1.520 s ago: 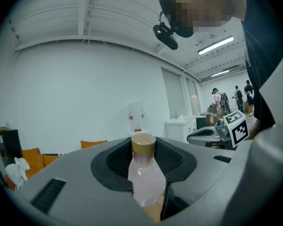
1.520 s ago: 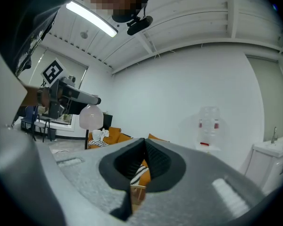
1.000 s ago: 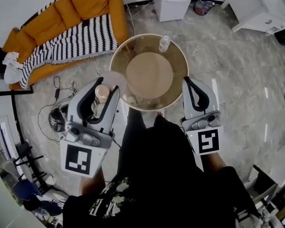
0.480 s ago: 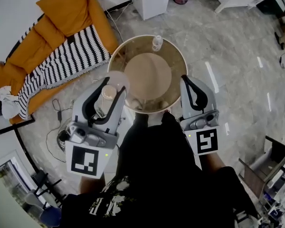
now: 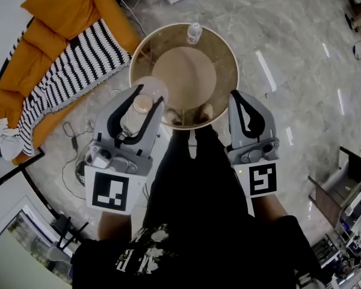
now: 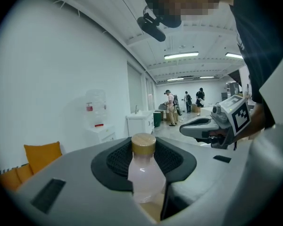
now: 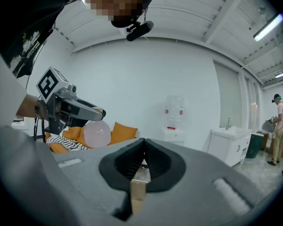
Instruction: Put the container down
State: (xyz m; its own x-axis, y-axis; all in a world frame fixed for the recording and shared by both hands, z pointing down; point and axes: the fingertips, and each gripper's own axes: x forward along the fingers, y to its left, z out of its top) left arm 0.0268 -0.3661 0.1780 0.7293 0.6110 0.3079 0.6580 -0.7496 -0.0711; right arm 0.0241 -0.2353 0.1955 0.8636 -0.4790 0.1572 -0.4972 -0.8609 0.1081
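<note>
A pale pink container (image 5: 142,105) with a tan lid is held by my left gripper (image 5: 138,101), above the floor at the near-left rim of the round glass table (image 5: 227,52). In the left gripper view the container (image 6: 145,179) stands upright between the dark pads, lid (image 6: 144,144) on top, with my left gripper (image 6: 144,161) shut on it. My right gripper (image 5: 236,99) hovers at the table's near-right rim, jaws shut and empty. In the right gripper view its jaws (image 7: 142,149) meet with nothing between them, and the container's round base (image 7: 97,133) shows at the left.
A clear water bottle (image 5: 194,32) stands at the table's far edge. An orange sofa (image 5: 45,26) with a striped blanket (image 5: 78,59) lies to the left, and cables (image 5: 72,143) trail on the floor. A person's dark clothing fills the lower middle. People stand far off in the left gripper view.
My left gripper has carried the container forward and up toward the table's near-left rim. The right gripper kept its place beside it, still shut. The table now sits higher in view.
</note>
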